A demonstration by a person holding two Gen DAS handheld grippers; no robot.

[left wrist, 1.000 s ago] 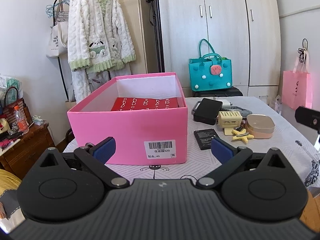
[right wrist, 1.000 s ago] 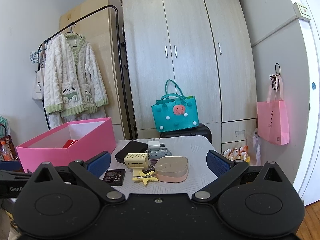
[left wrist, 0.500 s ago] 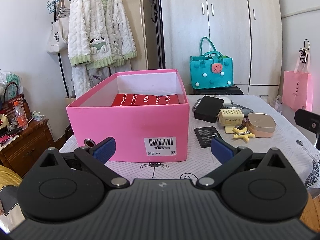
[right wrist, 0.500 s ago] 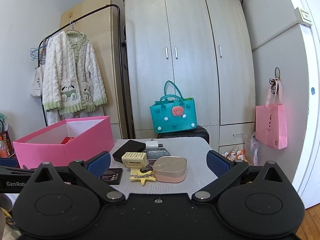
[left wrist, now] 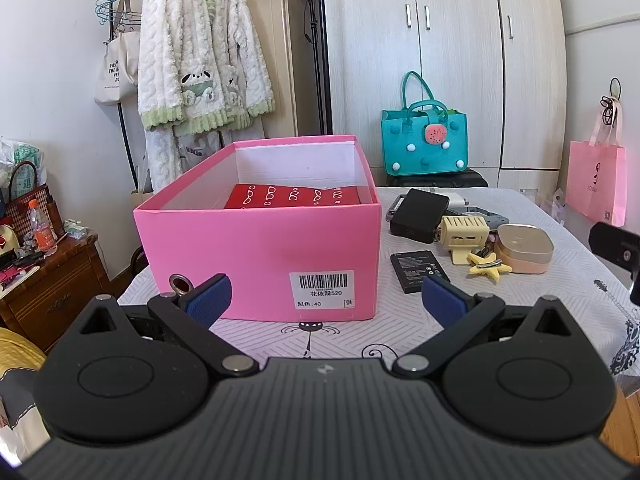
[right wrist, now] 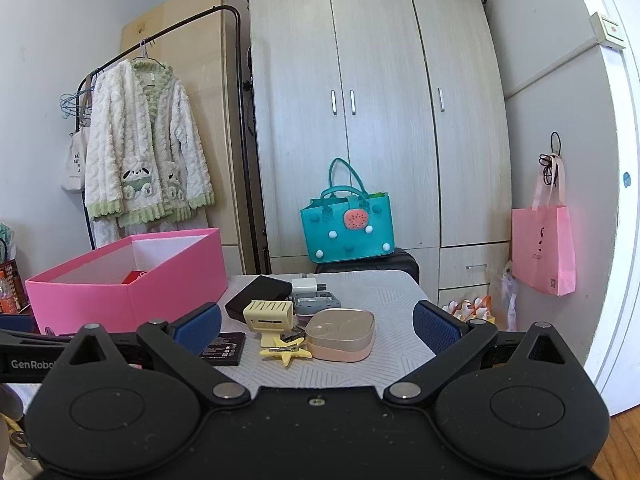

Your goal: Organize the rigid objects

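On the patterned table (left wrist: 560, 280), right of the pink box (left wrist: 260, 252), lie a black battery (left wrist: 418, 270), cream stand (left wrist: 464, 236), yellow star clip (left wrist: 489, 267), gold case (left wrist: 523, 248) and black block (left wrist: 418, 216), close together. The left gripper (left wrist: 326, 300) and right gripper (right wrist: 316, 326) hover with fingers spread wide, holding nothing. A red packet (left wrist: 296, 197) lies inside the box.

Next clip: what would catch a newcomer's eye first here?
The open pink box on the table's left side, a red patterned item inside. Right of it lies a cluster of small things: black case, yellow star clip, rose-gold compact.
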